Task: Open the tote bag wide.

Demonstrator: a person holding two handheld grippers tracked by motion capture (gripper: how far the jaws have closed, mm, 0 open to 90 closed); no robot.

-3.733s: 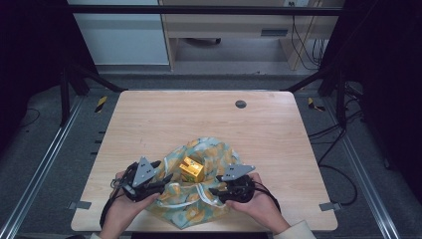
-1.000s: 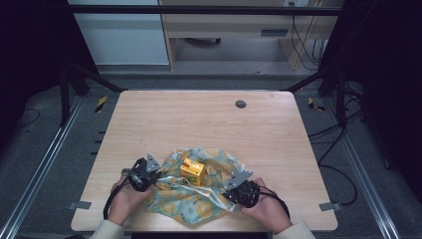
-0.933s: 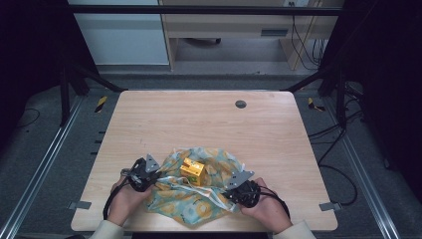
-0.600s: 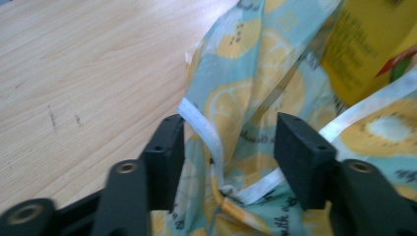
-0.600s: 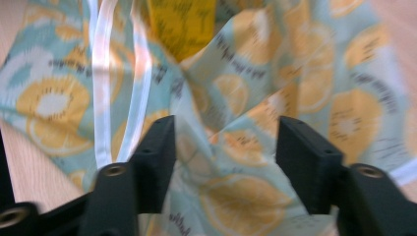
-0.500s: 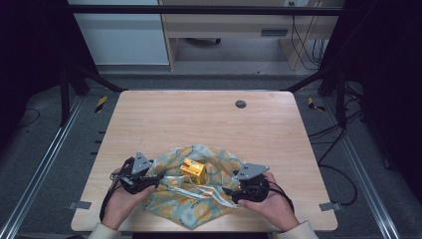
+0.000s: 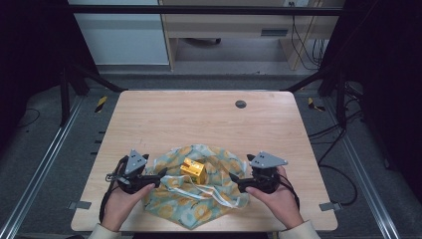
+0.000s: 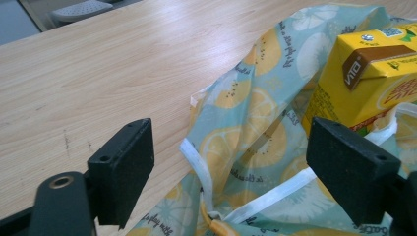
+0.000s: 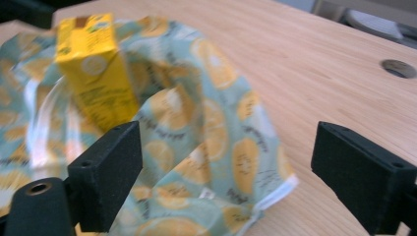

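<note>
While my left claw (image 7: 160,174) sits at the left edge of the fruit-print cloth bag (image 7: 199,199), its jaws have just been opening and now stand wide apart, gripping nothing; in the left gripper view the bag's white-trimmed edge (image 8: 196,162) lies between them on the surface, but neither pad presses on it. The bag is crumpled flat near my side of the wooden surface (image 7: 199,119), light blue with orange and lemon slices printed all over it. Sitting on the middle of the bag is a yellow drink carton (image 7: 193,170), tilted a bit, with a brown flap at its top in the left gripper view. Further right, my right claw (image 7: 233,178) is at the bag's right edge, and its jaws have just been opening too, so they're spread wide with nothing clamped; the right gripper view is a little blurry, but the bag's folded corner (image 9: 255,196) lies loose between the pads. Way off behind, there's a small dark round hole (image 7: 241,104) in the surface.
</note>
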